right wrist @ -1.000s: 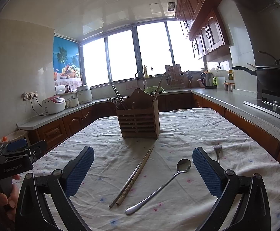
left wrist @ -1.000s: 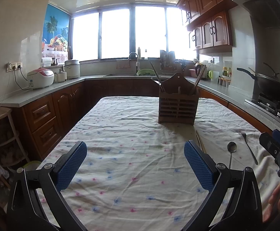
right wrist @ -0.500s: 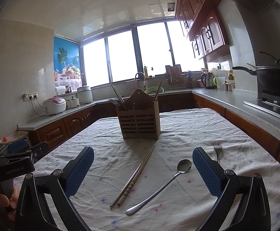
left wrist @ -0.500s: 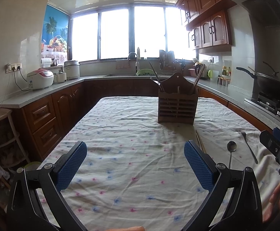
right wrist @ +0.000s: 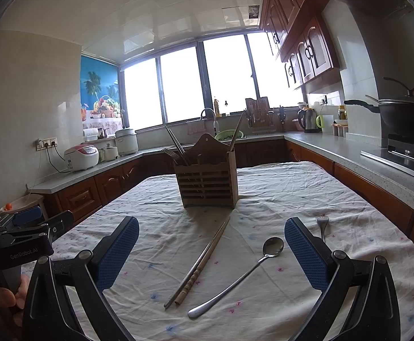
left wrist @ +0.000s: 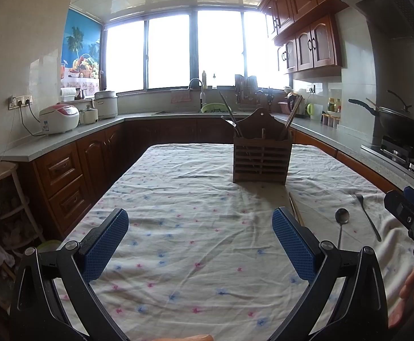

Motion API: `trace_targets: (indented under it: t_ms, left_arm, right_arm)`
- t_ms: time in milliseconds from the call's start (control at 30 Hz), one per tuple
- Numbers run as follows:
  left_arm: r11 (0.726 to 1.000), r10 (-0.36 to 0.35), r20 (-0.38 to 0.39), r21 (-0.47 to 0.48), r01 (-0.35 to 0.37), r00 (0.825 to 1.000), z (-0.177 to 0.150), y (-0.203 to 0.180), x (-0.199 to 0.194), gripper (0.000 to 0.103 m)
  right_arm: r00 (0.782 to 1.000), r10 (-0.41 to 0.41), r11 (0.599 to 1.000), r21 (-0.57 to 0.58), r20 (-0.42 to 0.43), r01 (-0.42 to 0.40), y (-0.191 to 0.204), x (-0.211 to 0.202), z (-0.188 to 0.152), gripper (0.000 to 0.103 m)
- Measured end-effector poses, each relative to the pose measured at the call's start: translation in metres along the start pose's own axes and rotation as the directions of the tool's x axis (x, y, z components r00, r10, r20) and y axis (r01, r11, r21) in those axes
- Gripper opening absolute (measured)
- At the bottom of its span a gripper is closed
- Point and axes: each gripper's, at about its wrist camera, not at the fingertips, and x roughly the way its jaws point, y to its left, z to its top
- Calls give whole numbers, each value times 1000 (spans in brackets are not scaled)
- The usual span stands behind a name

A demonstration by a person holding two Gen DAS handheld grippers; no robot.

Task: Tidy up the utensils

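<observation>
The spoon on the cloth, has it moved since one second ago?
No. In the right wrist view the spoon lies at the same angle beside the chopsticks, in front of the wooden holder.

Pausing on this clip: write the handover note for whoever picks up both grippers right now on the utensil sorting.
Left gripper: jaws open, empty, over bare tablecloth.
Right gripper: jaws open, empty, aimed at the loose utensils.
Wooden holder stands mid-table, with some chopsticks and utensils already in it.
Loose on the cloth: chopsticks, spoon to their right, fork beyond the right finger.
Done: nothing gripped at this moment.
Left: chopsticks, spoon and fork into the holder; the right gripper looks nearest.
</observation>
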Motion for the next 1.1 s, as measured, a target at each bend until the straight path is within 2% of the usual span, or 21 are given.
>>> trace_targets:
  t_ms: [1100]
  left_arm:
    - [1000,-9,8,6,9,1000,3,-3,2,103]
  right_arm:
    - [1000,7,1000,-3,8,-7,3,1,6,103]
